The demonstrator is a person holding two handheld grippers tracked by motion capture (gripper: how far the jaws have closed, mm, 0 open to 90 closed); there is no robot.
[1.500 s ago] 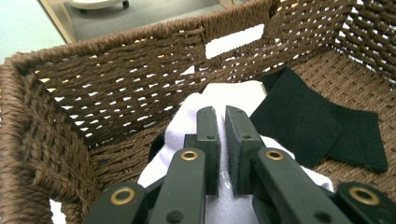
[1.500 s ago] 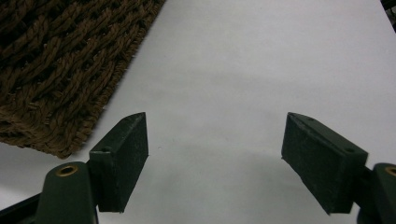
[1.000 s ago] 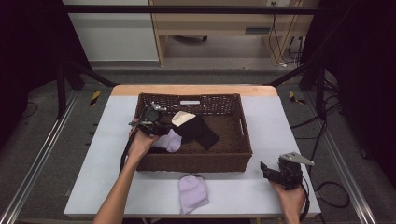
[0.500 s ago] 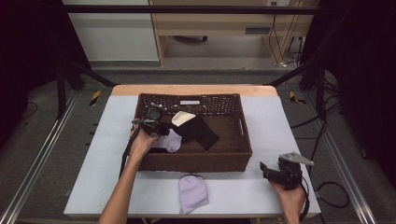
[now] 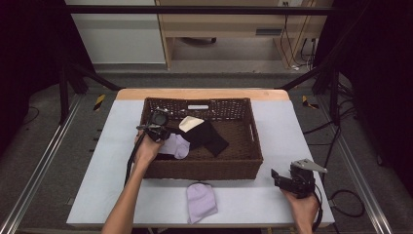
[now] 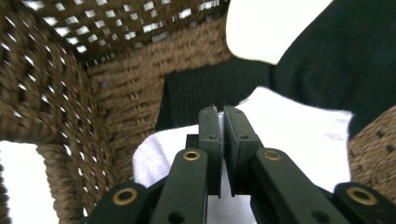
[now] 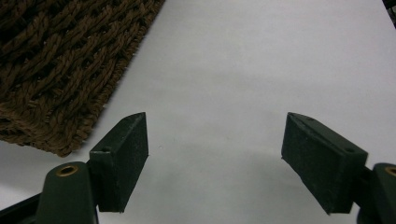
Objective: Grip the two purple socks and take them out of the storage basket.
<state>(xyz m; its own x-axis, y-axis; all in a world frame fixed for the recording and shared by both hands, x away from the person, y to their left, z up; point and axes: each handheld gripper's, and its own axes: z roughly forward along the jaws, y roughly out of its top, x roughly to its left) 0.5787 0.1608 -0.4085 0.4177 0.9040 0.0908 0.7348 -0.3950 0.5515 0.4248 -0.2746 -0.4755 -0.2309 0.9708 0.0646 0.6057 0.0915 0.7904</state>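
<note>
Pale lilac knitted sock (image 5: 176, 145), lying in the near left part of the dark brown woven wicker basket (image 5: 204, 168), is the piece in hand. The left gripper (image 6: 223, 112) reaches down onto it, and its jaws have just been closing. They now stand together with only a slit between the pads. A pale sliver shows in that slit, so a thin fold of the sock seems pinched, though not certainly. That would mean the grasp is made and the lift out of the basket comes next; so small a bite could slip.

Nearest the person, a second lilac sock (image 5: 201, 202) lies flat on the white table (image 5: 122, 161), just in front of the basket. To its right the right gripper (image 7: 215, 140) hovers over bare tabletop by the basket's corner, its jaws wide apart around nothing.

Inside the basket, the held sock touches a black ribbed garment (image 5: 207, 136) spread towards the middle. A cream fabric piece (image 5: 190, 123) lies partly under the black one, nearer the far wall. The right half of the basket floor is bare weave.
</note>
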